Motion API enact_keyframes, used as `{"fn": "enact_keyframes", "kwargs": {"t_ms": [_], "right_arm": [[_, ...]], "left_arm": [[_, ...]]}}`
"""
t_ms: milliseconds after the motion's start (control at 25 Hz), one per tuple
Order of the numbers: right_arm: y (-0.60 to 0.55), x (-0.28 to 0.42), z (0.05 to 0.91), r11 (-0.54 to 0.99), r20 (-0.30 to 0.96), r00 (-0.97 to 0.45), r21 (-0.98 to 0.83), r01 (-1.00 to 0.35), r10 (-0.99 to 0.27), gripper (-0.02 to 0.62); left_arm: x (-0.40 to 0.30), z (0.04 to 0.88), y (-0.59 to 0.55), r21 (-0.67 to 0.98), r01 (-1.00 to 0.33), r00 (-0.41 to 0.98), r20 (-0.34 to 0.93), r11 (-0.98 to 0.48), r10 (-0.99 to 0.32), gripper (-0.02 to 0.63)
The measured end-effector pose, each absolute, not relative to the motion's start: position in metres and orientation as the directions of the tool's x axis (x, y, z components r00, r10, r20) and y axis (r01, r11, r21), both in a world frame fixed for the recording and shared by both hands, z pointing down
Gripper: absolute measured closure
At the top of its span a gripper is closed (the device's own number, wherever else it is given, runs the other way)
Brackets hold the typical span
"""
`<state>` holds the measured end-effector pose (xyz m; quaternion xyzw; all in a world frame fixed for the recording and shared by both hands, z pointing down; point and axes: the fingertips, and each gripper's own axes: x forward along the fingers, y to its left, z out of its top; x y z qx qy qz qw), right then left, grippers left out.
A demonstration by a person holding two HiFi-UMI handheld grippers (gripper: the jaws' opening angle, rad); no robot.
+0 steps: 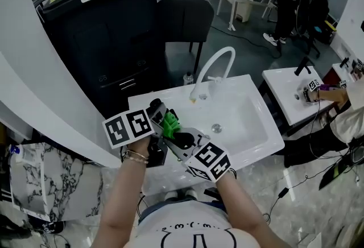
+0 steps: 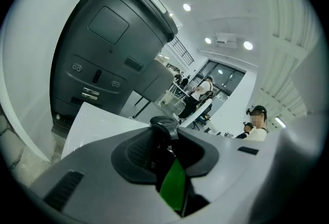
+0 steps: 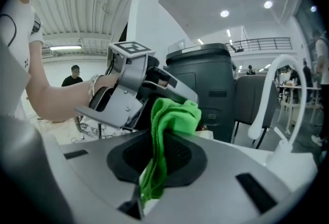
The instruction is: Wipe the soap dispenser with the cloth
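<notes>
The left gripper [image 2: 164, 150] has its fingers closed part-way on a dark, upright item with a rounded grey cap, taken here to be the soap dispenser [image 2: 164, 123]. In the left gripper view the item fills the gap between the two black pads, so the pads bear on it from both sides. The right gripper [image 3: 160, 142] has its fingers pinching the green cloth [image 3: 165, 130]. The cloth runs up through the narrow gap between the pads and bunches into a fold above the fingertips. In the right gripper view that upper fold lies against the front of the left gripper, at the point where the dispenser is held. In the left gripper view a strip of the same green fabric shows low between the pads, just beside the dispenser. In the head view both grippers are held close together, tips converging, over the front left part of the white washbasin [image 1: 253, 127]. The cloth appears there as a green patch between the two marker cubes, and the dispenser itself is mostly hidden by the grippers. A white curved faucet [image 1: 215, 63] rises at the rear edge of the basin. A large dark cabinet [image 1: 102, 31] and a dark chair [image 1: 185, 16] stand behind it.
</notes>
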<state>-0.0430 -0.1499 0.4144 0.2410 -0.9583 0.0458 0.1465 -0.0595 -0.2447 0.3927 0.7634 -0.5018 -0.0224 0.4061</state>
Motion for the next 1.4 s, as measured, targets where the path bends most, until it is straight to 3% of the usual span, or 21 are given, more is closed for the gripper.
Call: {"fn": "enact_keyframes", "kwargs": {"t_ms": [120, 720, 1160, 1400], "right_arm": [[-0.148, -0.041, 0.424, 0.883, 0.348, -0.832, -0.022, -0.469, -0.432, 0.546], [-0.165, 0.032, 0.455, 0.744, 0.470, -0.656, 0.000, -0.669, -0.590, 0.545], [-0.166, 0.039, 0.392, 0.736, 0.271, -0.691, 0.119, -0.666, -0.670, 0.546], [-0.162, 0.016, 0.389, 0.796, 0.261, -0.755, 0.112, -0.595, -0.601, 0.546]], "left_arm": [[-0.061, 0.390, -0.244, 0.650, -0.738, 0.505, 0.355, -0.181, -0.786, 0.505], [-0.056, 0.373, -0.244, 0.554, -0.741, 0.567, 0.214, -0.379, -0.796, 0.505], [-0.056, 0.358, -0.223, 0.308, -0.739, 0.640, 0.045, -0.599, -0.767, 0.508], [-0.043, 0.342, -0.207, 0.156, -0.730, 0.675, 0.006, -0.666, -0.738, 0.510]]}}
